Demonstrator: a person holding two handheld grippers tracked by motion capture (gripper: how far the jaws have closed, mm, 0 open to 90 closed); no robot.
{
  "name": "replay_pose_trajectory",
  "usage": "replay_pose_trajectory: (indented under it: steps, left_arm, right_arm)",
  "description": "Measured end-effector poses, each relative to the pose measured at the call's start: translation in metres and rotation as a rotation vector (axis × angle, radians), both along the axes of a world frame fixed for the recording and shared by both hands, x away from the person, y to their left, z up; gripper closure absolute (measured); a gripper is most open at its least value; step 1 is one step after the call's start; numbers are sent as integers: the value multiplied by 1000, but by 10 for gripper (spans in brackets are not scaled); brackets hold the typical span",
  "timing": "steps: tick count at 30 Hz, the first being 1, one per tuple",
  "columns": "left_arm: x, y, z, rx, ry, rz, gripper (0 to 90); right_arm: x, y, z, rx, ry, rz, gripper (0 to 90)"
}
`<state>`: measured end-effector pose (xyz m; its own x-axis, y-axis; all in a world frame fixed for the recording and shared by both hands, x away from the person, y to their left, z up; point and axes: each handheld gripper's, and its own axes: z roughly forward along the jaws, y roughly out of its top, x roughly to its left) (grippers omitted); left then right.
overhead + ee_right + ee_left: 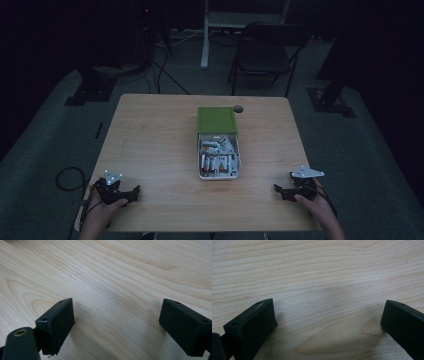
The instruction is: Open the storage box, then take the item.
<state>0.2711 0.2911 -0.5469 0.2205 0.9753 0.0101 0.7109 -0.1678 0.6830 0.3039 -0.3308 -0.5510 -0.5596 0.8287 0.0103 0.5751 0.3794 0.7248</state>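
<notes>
Midway across the table (150, 140), a white tray (218, 174) of small batteries, green-lidded; both grippers' fingers spread, empty.

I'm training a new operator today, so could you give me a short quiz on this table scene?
1. True or false: the left tool is shut on something.
2. Multiple choice: the white tray of small items lies A) at the table's left edge, B) near the middle of the table, against the green box, C) under the right tool.
3. What lies between the jaws of the right tool in the right gripper view?

Key:
1. False; its jaws stand wide apart over bare wood.
2. B.
3. Nothing but the bare wooden tabletop; both tools rest near the table's near corners, apart from the tray.
</notes>
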Motion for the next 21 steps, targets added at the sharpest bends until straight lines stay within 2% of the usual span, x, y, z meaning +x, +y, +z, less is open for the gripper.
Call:
replay_pose_trajectory:
  steps: [4,10,16,21]
  left_arm:
    - [-1,1,0,-1,1,-19,1]
    - [-4,3,0,2,2,-82,1]
    - [-5,2,4,41,5,-103,2]
    - [-3,-1,9,39,-9,-118,2]
  right_arm:
    - [0,0,0,0,0,0,121]
    - [0,0,0,0,0,0,121]
    - [0,0,0,0,0,0,121]
    - [0,0,0,0,0,0,121]
